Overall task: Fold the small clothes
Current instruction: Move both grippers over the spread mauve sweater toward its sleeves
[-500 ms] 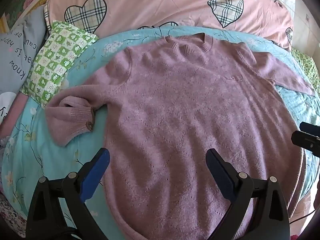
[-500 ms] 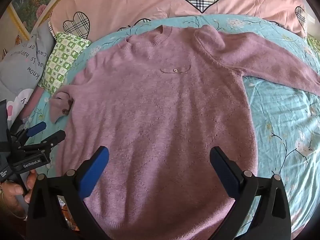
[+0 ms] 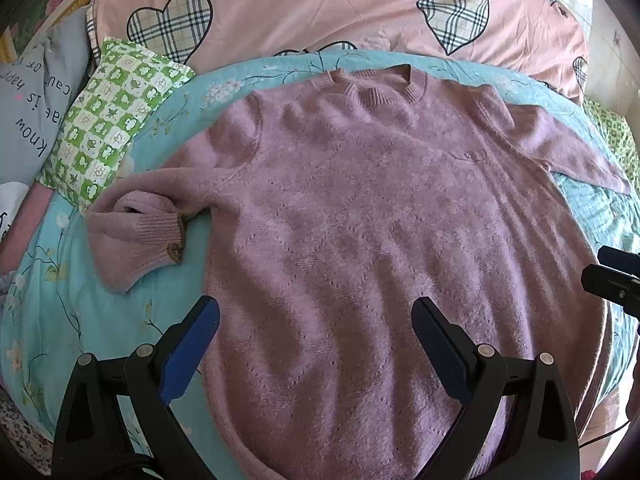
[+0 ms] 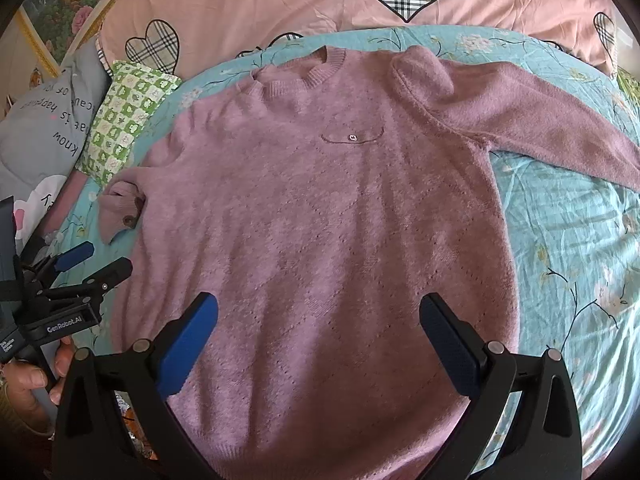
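A mauve knit sweater (image 3: 360, 220) (image 4: 320, 220) lies face up and spread flat on a turquoise floral bedsheet (image 3: 60, 320) (image 4: 580, 260). Its left sleeve (image 3: 136, 236) is bunched and folded back at the cuff; its right sleeve (image 4: 540, 128) stretches out straight. My left gripper (image 3: 316, 320) hovers open above the lower body of the sweater, nothing between its fingers. My right gripper (image 4: 320, 316) also stands open above the sweater's lower half, empty. The left gripper (image 4: 94, 258) shows at the left edge of the right wrist view, held by a hand (image 4: 32, 380).
A pink quilt with plaid hearts (image 3: 320, 4) lies beyond the sweater's collar. A green checked pillow (image 3: 108, 120) and a grey printed cushion (image 3: 32, 112) sit at the left. The right gripper's fingers (image 3: 616, 280) poke in at the right edge.
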Demonstrator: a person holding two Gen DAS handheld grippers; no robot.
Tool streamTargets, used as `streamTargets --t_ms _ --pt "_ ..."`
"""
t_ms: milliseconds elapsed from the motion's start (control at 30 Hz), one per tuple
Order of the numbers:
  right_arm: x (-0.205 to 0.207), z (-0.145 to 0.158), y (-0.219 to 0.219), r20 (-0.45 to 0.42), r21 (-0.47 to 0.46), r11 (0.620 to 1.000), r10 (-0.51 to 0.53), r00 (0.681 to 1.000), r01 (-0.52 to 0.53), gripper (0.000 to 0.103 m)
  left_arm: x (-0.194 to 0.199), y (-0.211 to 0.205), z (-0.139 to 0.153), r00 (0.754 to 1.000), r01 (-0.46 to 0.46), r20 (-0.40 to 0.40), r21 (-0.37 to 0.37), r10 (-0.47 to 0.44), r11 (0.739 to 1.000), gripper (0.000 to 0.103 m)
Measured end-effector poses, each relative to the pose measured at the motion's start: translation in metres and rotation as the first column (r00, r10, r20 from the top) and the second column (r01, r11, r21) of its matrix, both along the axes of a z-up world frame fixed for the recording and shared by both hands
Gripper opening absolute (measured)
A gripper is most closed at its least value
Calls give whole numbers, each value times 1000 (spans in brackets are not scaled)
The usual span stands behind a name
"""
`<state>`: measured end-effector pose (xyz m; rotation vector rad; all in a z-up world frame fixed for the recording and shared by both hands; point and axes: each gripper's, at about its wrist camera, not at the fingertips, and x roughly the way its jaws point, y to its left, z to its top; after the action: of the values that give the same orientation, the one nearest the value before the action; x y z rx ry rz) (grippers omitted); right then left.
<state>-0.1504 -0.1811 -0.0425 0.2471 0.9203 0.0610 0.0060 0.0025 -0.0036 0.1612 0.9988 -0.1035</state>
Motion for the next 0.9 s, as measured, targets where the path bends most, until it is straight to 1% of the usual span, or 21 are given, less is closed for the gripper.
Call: streamTargets --t_ms 133,433,900 --pt "1 0 -1 0 0 1000 0 1000 0 101 2 -1 -1 1000 -2 -8 -2 2 1000 97" --pt "7 -2 -4 -8 6 1000 -1 1000 1 101 8 -2 -3 1000 2 12 9 -2 1000 97" --pt "17 -2 -15 -17 15 1000 -11 1000 11 101 24 -10 -10 1000 2 -16 4 -2 1000 97"
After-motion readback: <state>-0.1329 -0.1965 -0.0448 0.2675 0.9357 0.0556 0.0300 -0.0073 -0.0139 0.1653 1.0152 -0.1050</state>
